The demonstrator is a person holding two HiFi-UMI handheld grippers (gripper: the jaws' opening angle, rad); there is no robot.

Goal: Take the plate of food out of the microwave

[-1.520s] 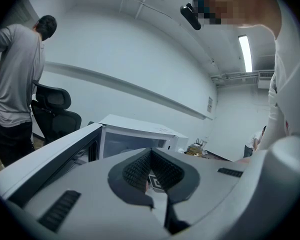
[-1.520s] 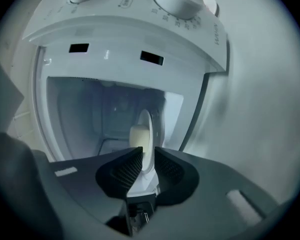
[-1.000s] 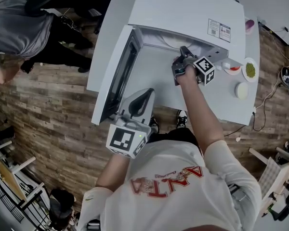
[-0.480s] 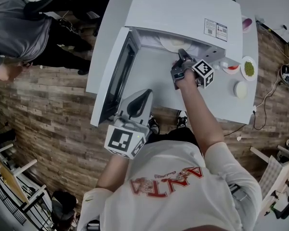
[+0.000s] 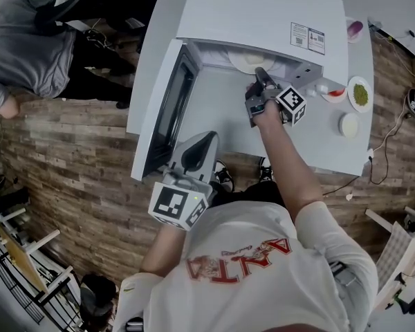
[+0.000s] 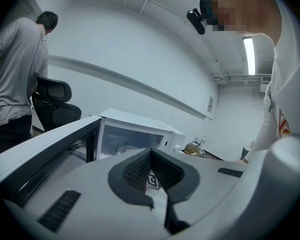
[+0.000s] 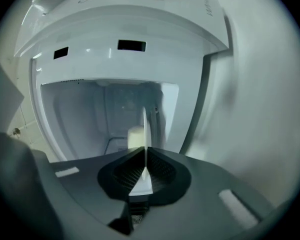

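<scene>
The white microwave [image 5: 263, 19] stands on a white table with its door [image 5: 167, 113] swung open to the left. A white plate [image 5: 251, 61] lies at the mouth of the cavity. My right gripper [image 5: 260, 76] is shut on its near rim. In the right gripper view the plate [image 7: 144, 126] shows edge-on between the pads, with a pale lump of food [image 7: 135, 137] on it inside the cavity; the right gripper [image 7: 145, 156] clamps it. My left gripper [image 5: 199, 146] hovers in front of the door, shut and holding nothing; the left gripper [image 6: 150, 154] faces the microwave [image 6: 135, 129].
Small dishes sit on the table [image 5: 325, 154] right of the microwave: one with green food [image 5: 360, 94], one with red [image 5: 334, 93], one plain white [image 5: 348, 124]. A person in grey [image 5: 28, 40] stands at the far left beside a black chair. The floor is wood.
More of the plate's rim shows at the microwave mouth than a second ago. The right gripper stays clamped on it and has shifted slightly left. The left gripper has barely moved.
</scene>
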